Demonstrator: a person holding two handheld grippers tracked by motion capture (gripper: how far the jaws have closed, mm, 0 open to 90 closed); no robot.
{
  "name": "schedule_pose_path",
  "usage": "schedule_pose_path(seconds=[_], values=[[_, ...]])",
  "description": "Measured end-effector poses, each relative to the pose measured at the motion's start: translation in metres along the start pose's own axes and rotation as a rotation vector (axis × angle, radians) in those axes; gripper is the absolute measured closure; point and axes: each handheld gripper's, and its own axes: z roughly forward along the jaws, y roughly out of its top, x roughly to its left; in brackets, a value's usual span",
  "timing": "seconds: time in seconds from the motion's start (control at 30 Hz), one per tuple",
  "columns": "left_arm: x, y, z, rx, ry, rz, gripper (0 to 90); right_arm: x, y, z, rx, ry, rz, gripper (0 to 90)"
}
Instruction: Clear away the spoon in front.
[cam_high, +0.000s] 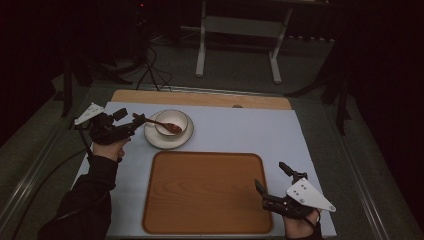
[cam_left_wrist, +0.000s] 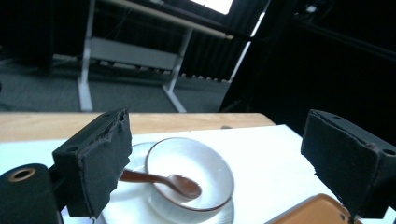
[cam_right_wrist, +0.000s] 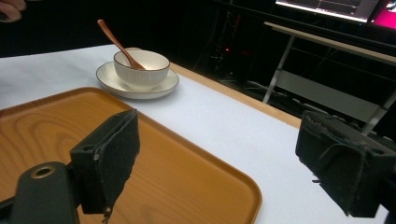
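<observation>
Lying just ahead of the released left gripper (cam_high: 134, 121) jaws, the spoon (cam_high: 162, 124) handle is pointed toward them.

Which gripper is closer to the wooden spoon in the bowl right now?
Left. The left gripper sits right at the spoon handle's end; the right gripper is off by the tray's near right corner.

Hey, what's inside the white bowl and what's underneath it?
Inside the white bowl lies a brown wooden spoon, its head in the bottom and its handle leaning out over the rim. Under the bowl sits a white saucer; the saucer's centre is covered by the bowl.
</observation>
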Motion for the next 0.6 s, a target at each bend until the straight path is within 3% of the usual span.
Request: schedule_pose_path(seconds=[0.07,0.2,0.33,0.47,0.6], values=[[0.005,-0.002,0.005,0.012,0.011,-0.020,8.7,0.000,0.000,0.000,0.001,0.002,0.001,13.5],[0.011,-0.007,0.011,0.004,0.080,-0.026,8.7,0.001,0.000,0.000,0.005,0.015,0.003,13.5],[0.021,-0.013,0.020,0.023,0.086,-0.095,8.8,0.002,0.000,-0.001,-0.001,0.016,0.001,13.5],[0.031,-0.021,0.025,0.033,0.119,-0.163,11.5,0.002,0.001,-0.001,-0.004,0.019,0.002,13.5],[0.041,-0.027,0.030,0.036,0.112,-0.246,16.2,0.003,0.000,-0.001,-0.003,0.024,0.005,13.5]])
